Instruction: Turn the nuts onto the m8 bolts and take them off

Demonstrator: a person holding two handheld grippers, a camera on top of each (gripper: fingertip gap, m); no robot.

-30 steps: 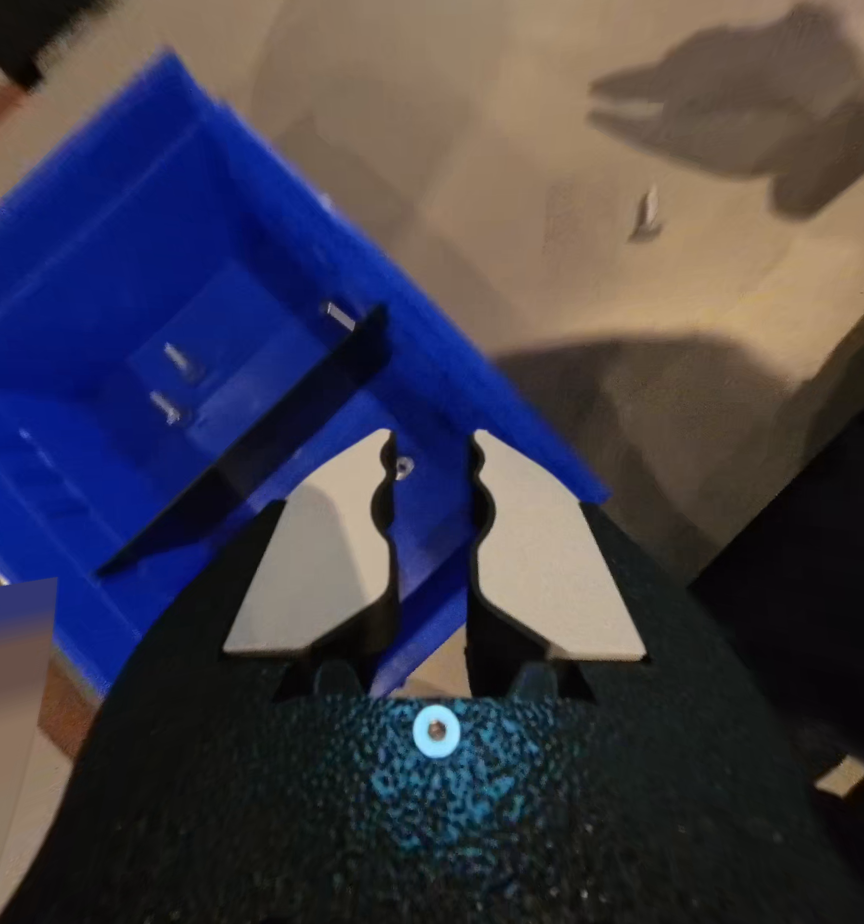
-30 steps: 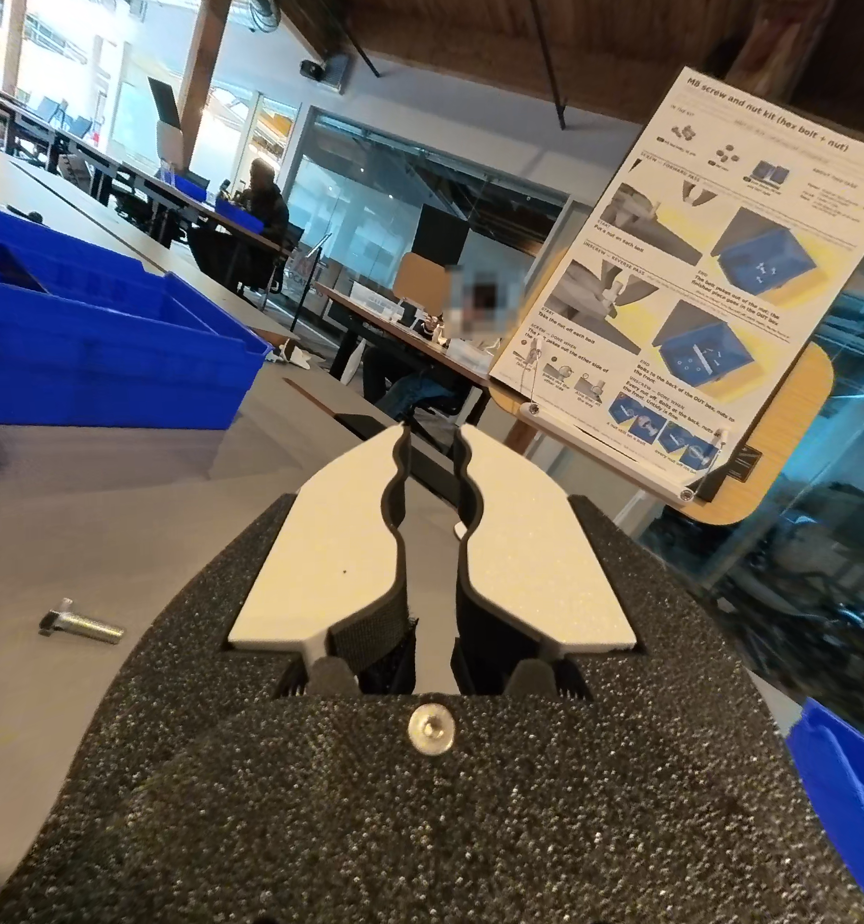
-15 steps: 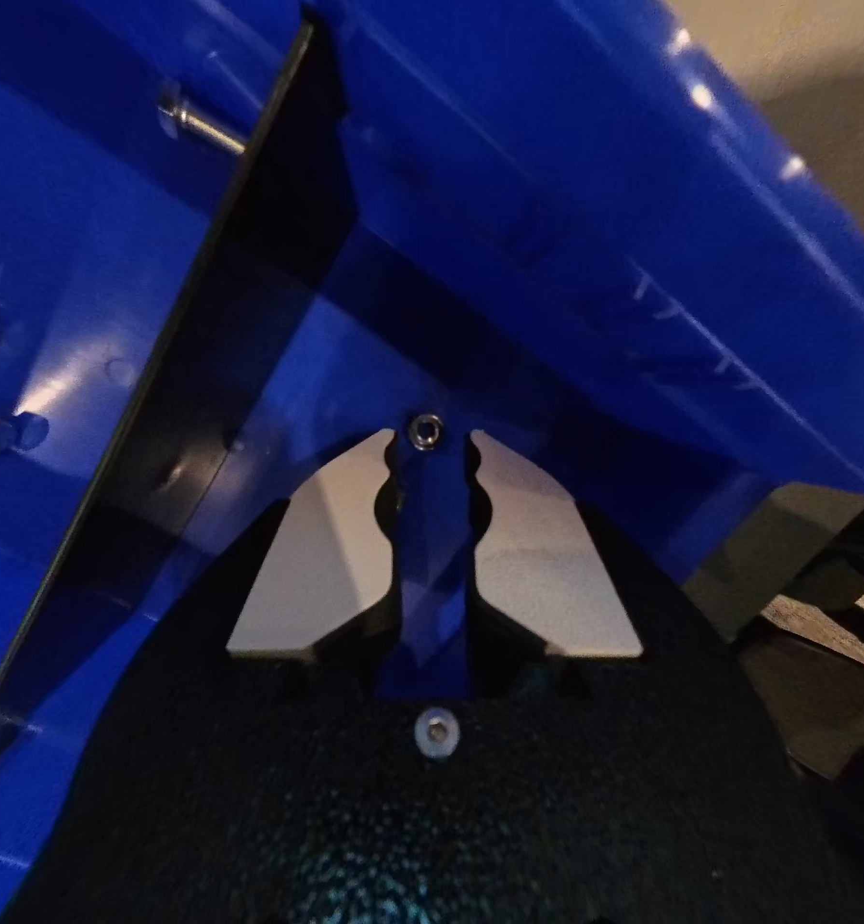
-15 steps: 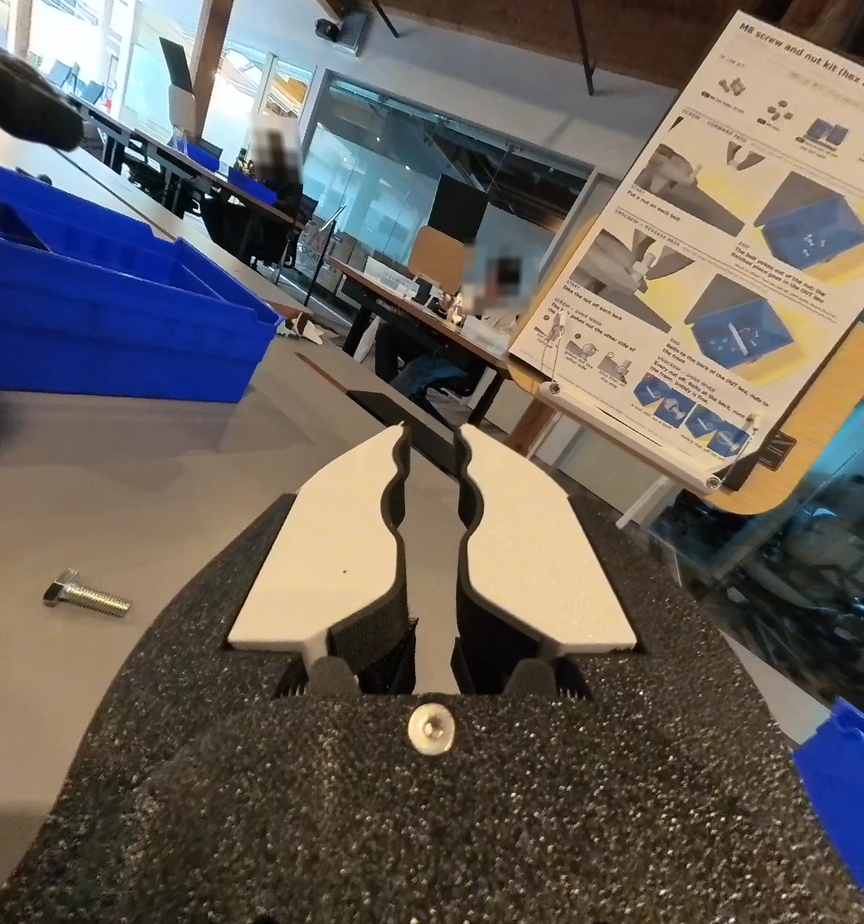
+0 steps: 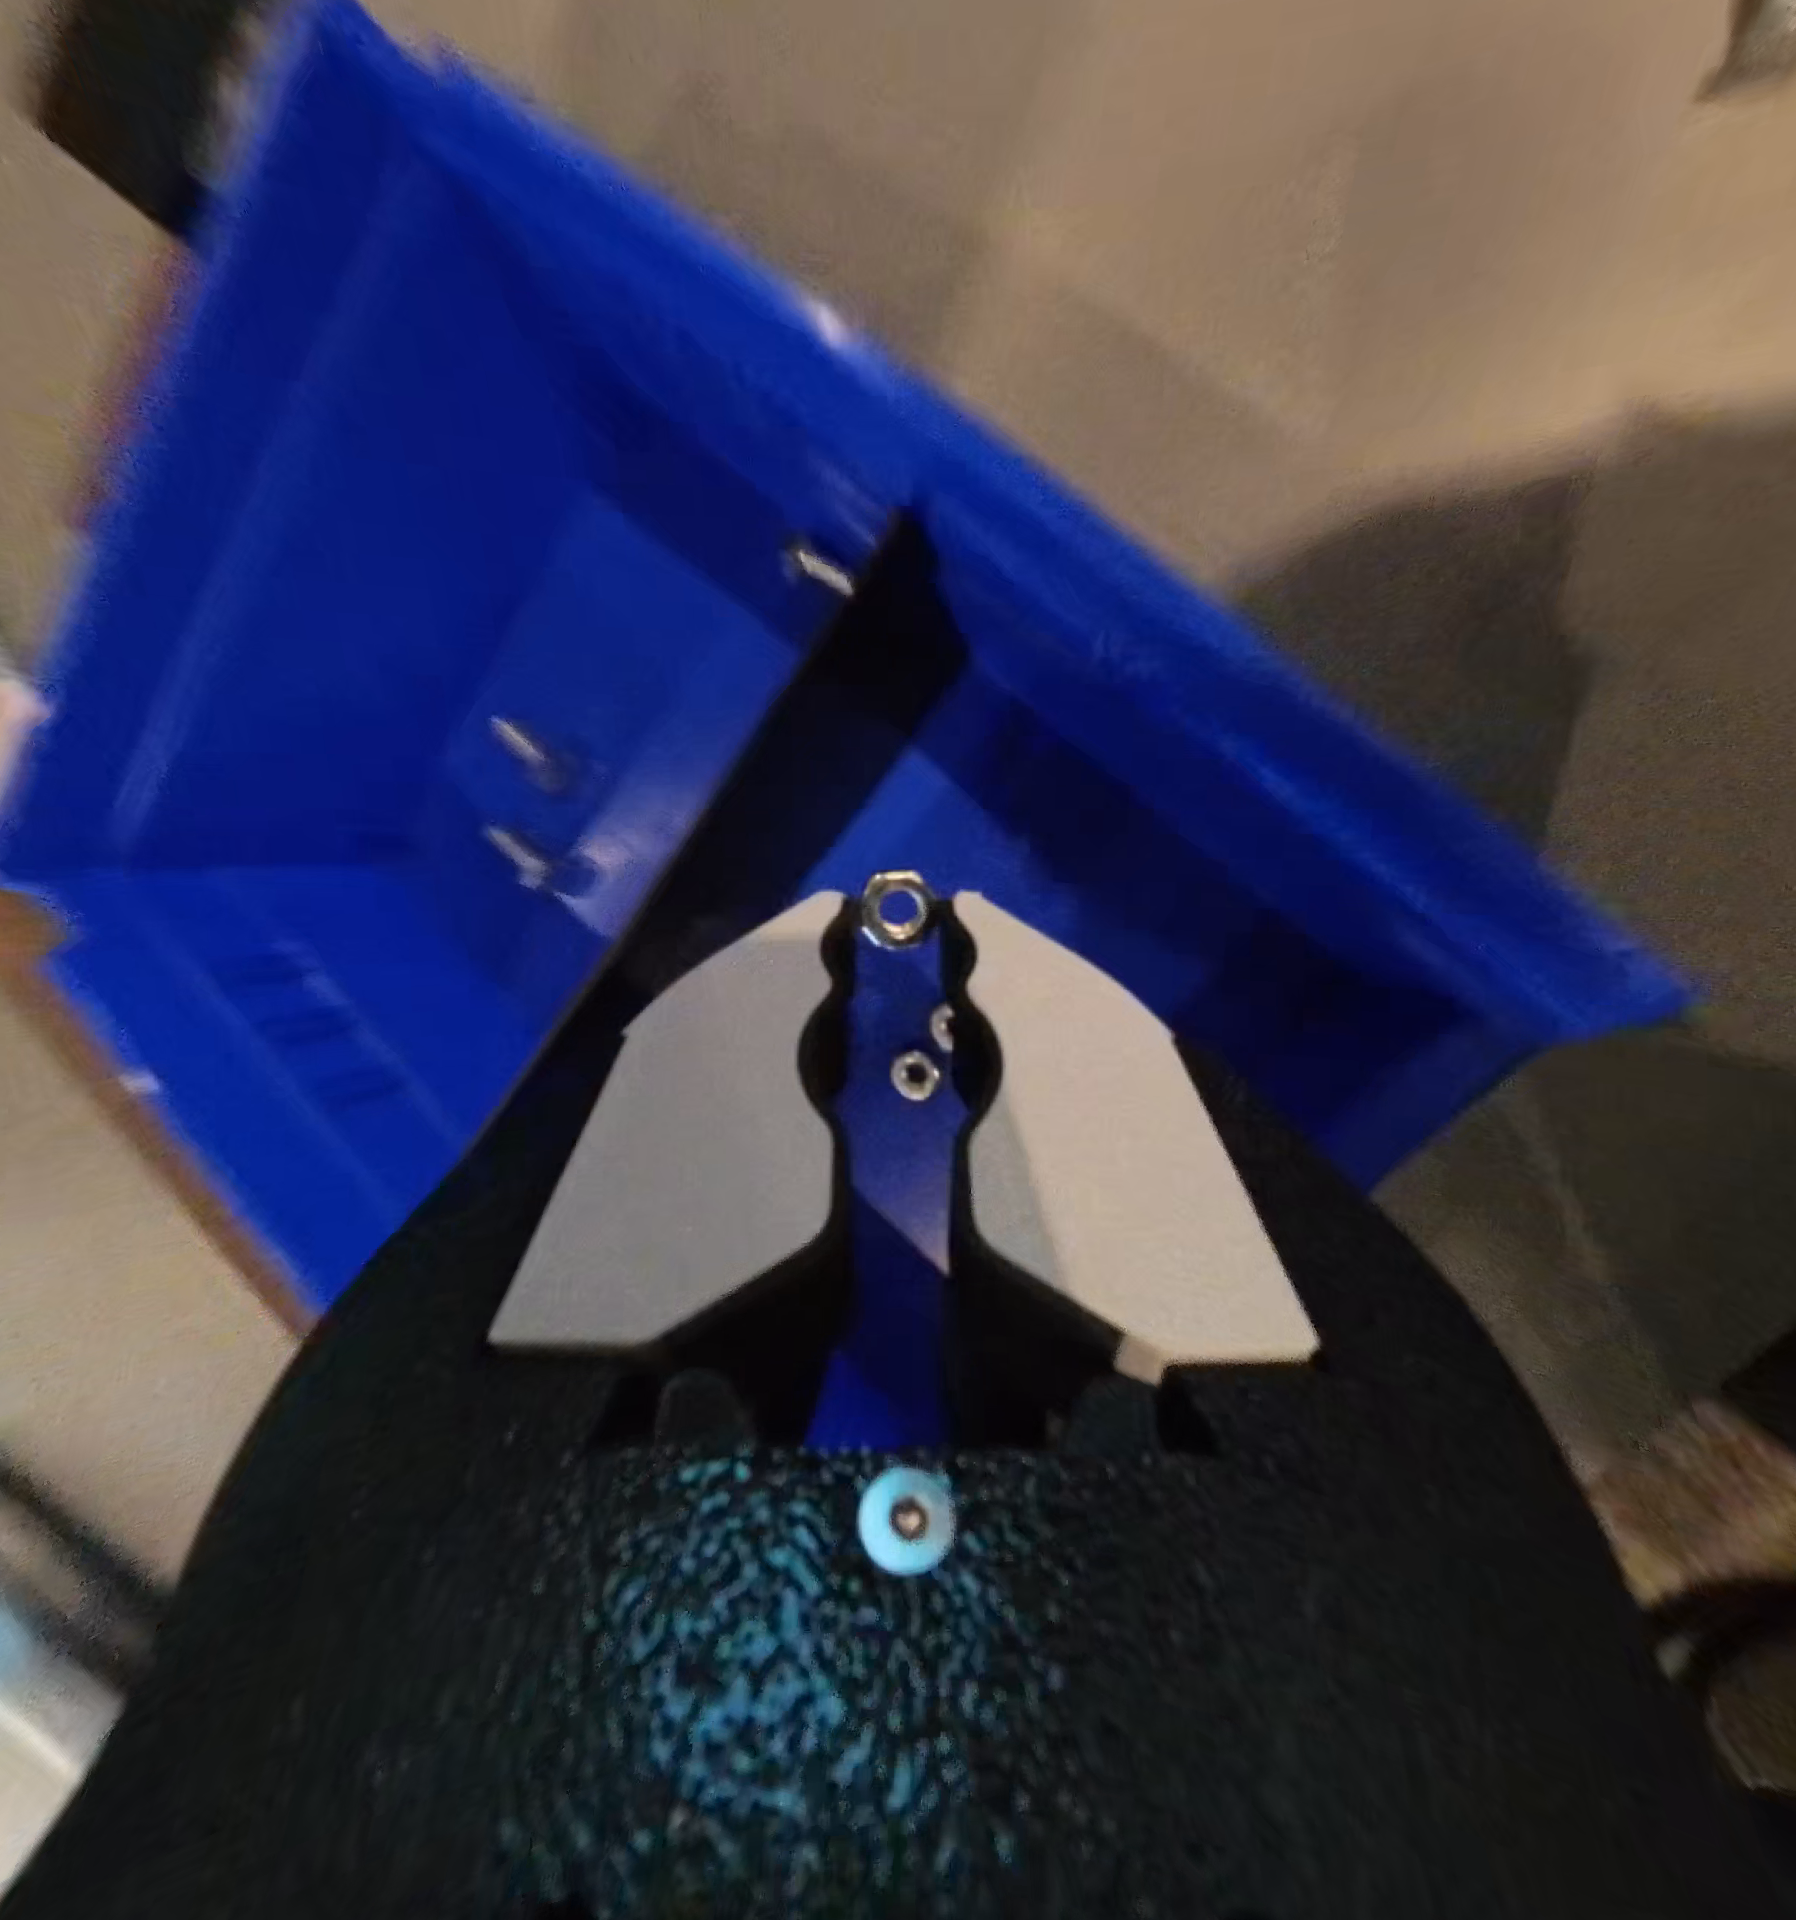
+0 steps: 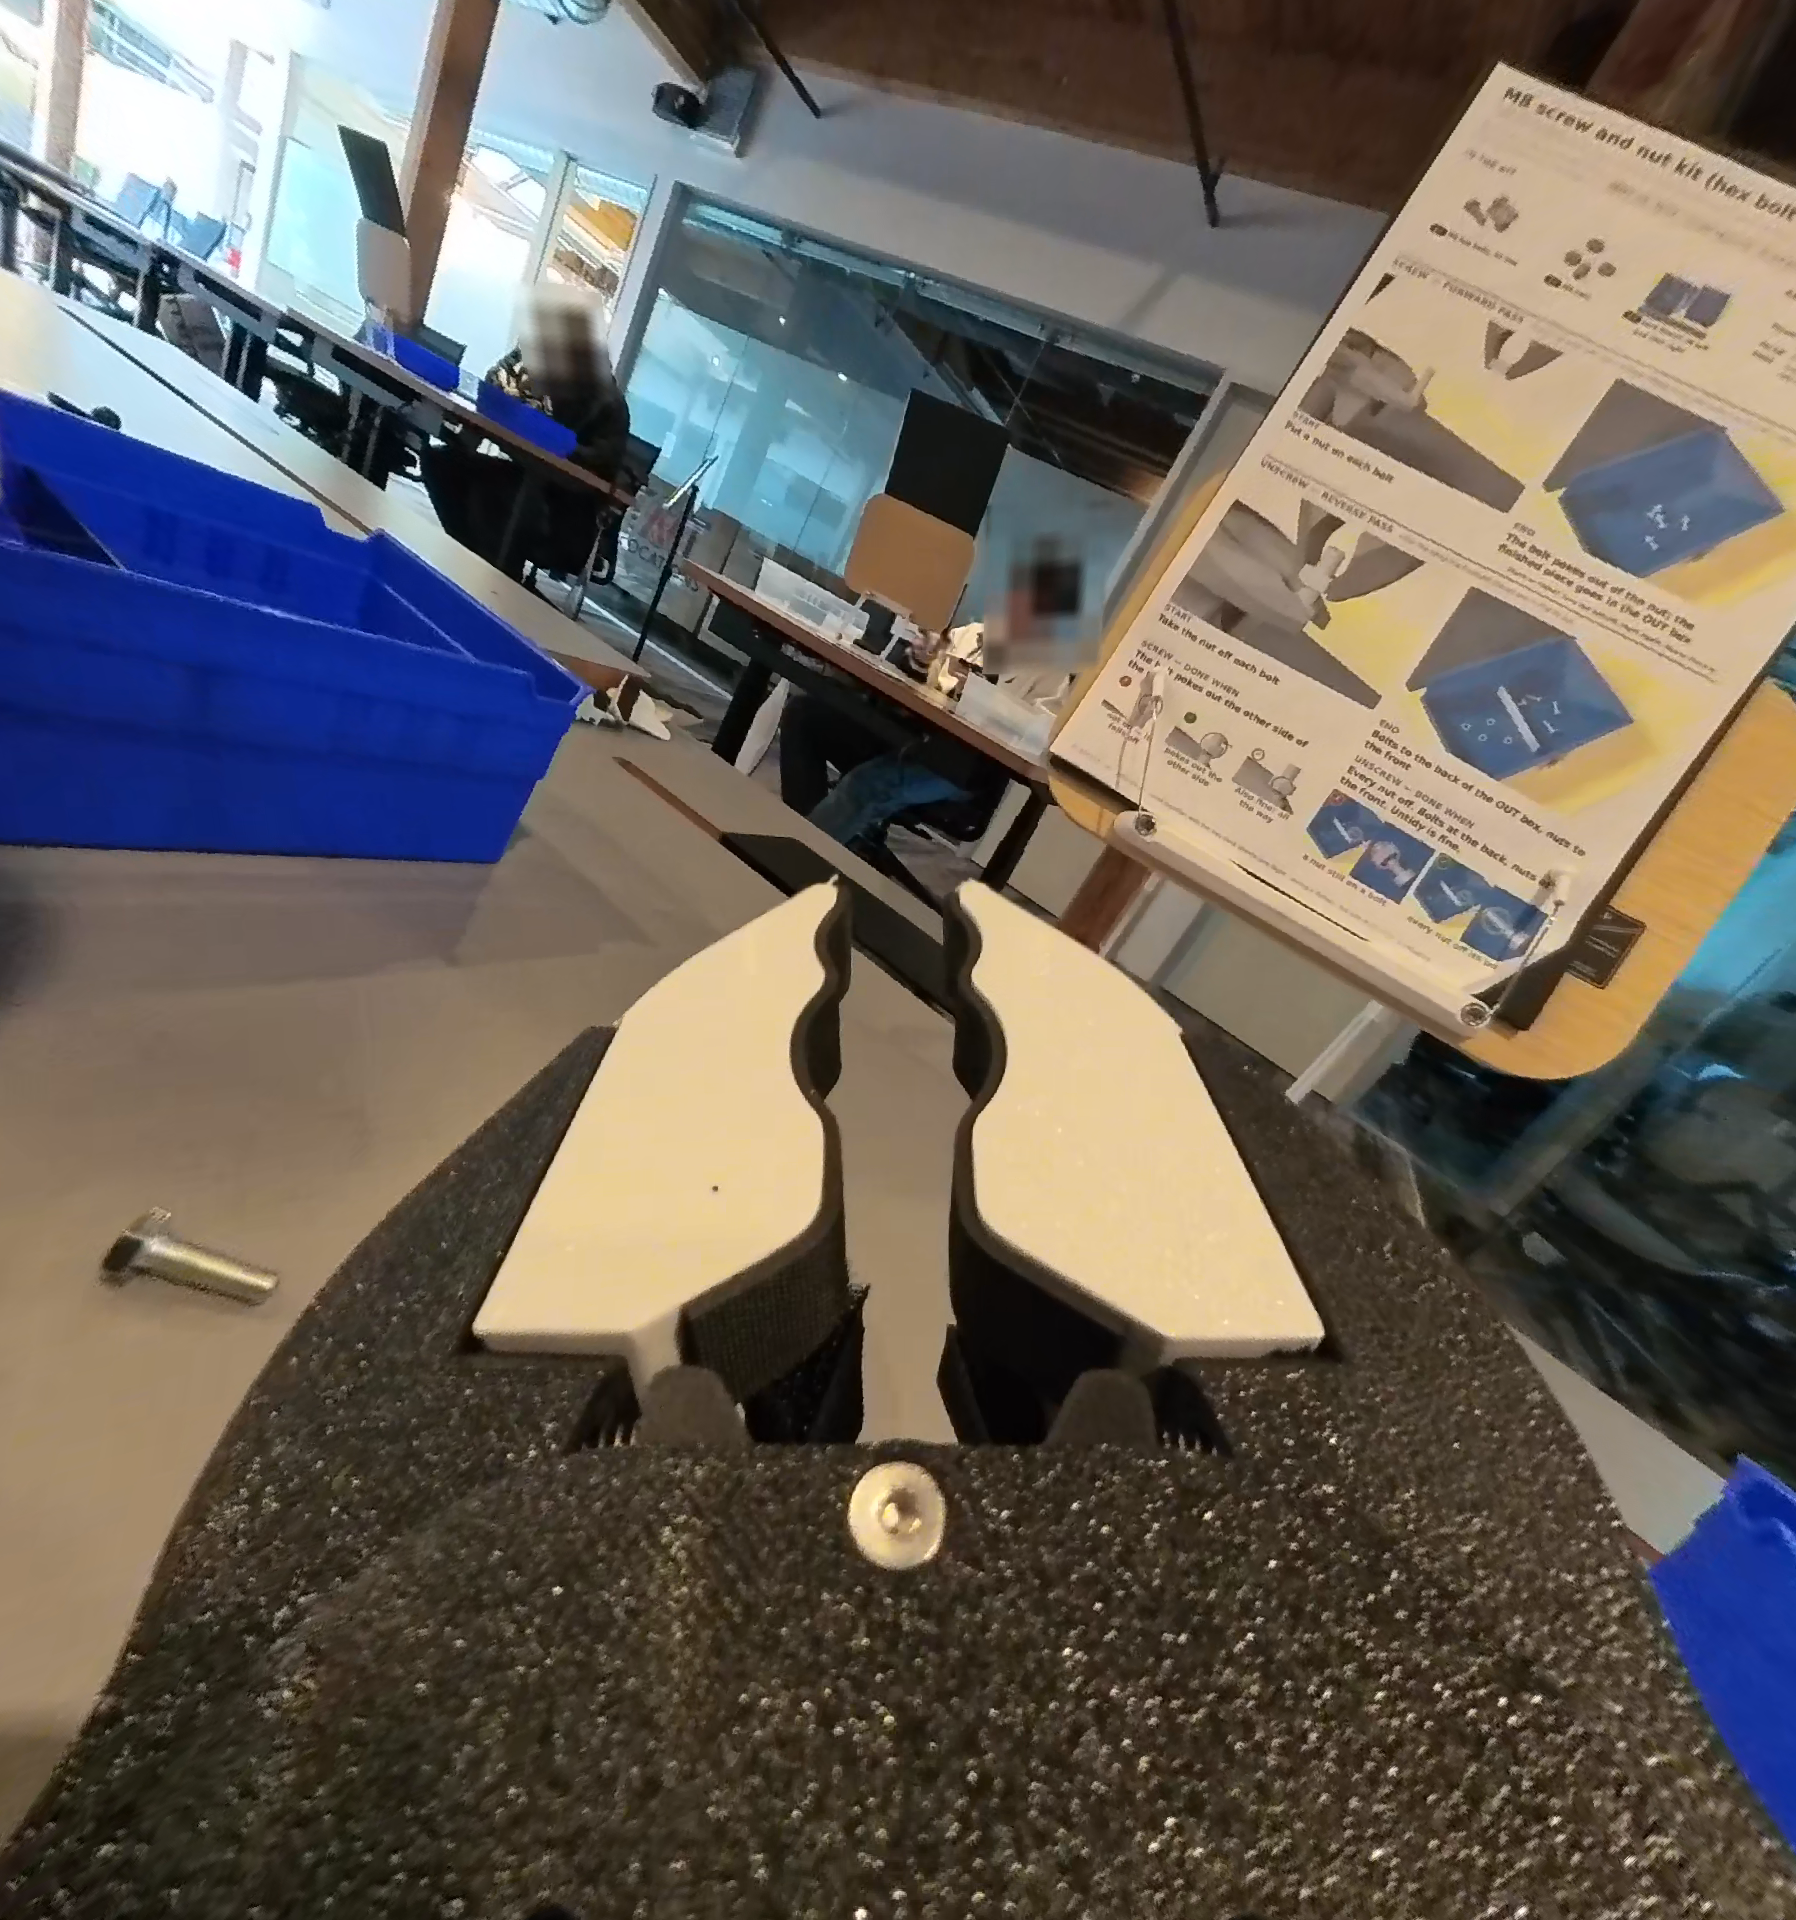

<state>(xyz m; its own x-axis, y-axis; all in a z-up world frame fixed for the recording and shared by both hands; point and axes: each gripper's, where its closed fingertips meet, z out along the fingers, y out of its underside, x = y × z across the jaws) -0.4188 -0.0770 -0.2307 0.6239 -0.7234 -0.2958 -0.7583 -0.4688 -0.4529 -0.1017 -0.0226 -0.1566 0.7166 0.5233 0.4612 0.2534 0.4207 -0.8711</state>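
Left hand-held gripper [image 5: 899, 906] pinches a silver hex nut [image 5: 896, 910] at its fingertips, above the blue bin [image 5: 374, 582]. Right hand-held gripper [image 6: 896, 902] is spread, bare; a bolt [image 6: 190, 1270] lies on the surface [image 6: 250, 1039] to its left, well apart.

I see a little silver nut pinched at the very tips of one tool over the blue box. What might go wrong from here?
The nut sits only at the very tips of the left gripper, so it could slip and drop back into the blue bin among the other nuts. The bolt lies loose on the table beside the right gripper, whose jaws are open and empty; a careless grab could roll it away.
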